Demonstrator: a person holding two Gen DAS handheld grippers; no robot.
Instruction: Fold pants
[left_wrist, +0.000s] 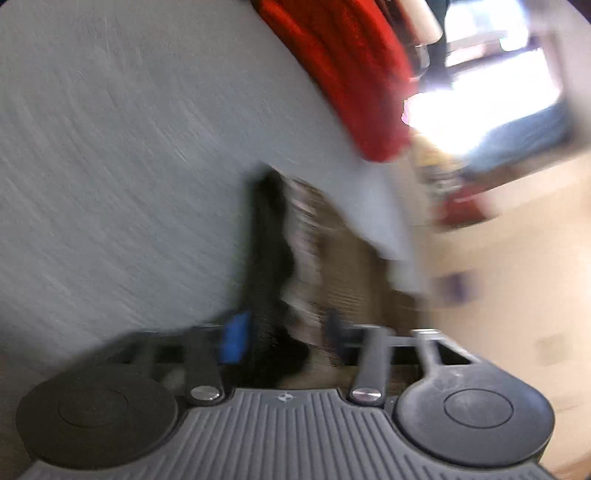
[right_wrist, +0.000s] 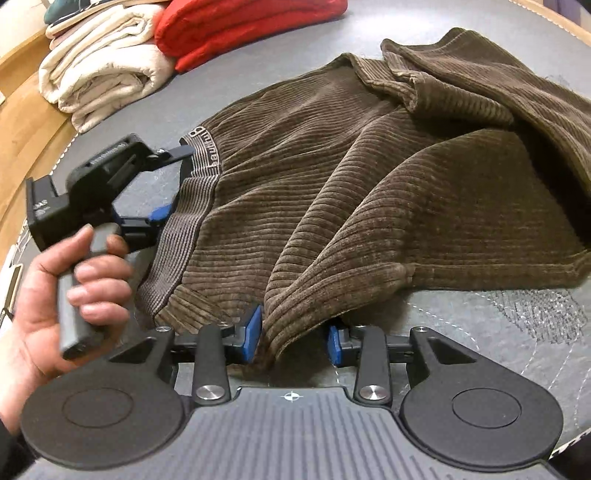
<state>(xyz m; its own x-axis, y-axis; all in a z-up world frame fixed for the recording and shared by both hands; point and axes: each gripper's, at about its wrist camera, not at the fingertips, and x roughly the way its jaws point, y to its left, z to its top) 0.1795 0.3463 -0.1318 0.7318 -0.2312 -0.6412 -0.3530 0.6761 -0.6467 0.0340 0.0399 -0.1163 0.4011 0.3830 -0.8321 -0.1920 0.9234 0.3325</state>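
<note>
Pants (right_wrist: 369, 192), brown corduroy, heaped on grey table (right_wrist: 480, 325), waistband toward left gripper (right_wrist: 177, 181). Left gripper's 2 fingers straddle waistband edge, jaws part-spread; pressing or not, cannot tell. Hand (right_wrist: 62, 295) holds its handle. Right gripper (right_wrist: 293, 336): jaws apart, blue pads (right_wrist: 251, 332) flank fabric fold; left pad touches cloth, right pad clear of it. Red folded cloth (right_wrist: 236, 26) and cream folded cloth (right_wrist: 99, 70) near far table edge.

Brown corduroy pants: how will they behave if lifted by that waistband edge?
Likely floppy: the brown corduroy pants already lie in deep soft folds. Probably heavy for a garment, given the thick ribbed pile. The ribs should grip rather than slip; the legs would likely drag across the grey table.
</note>
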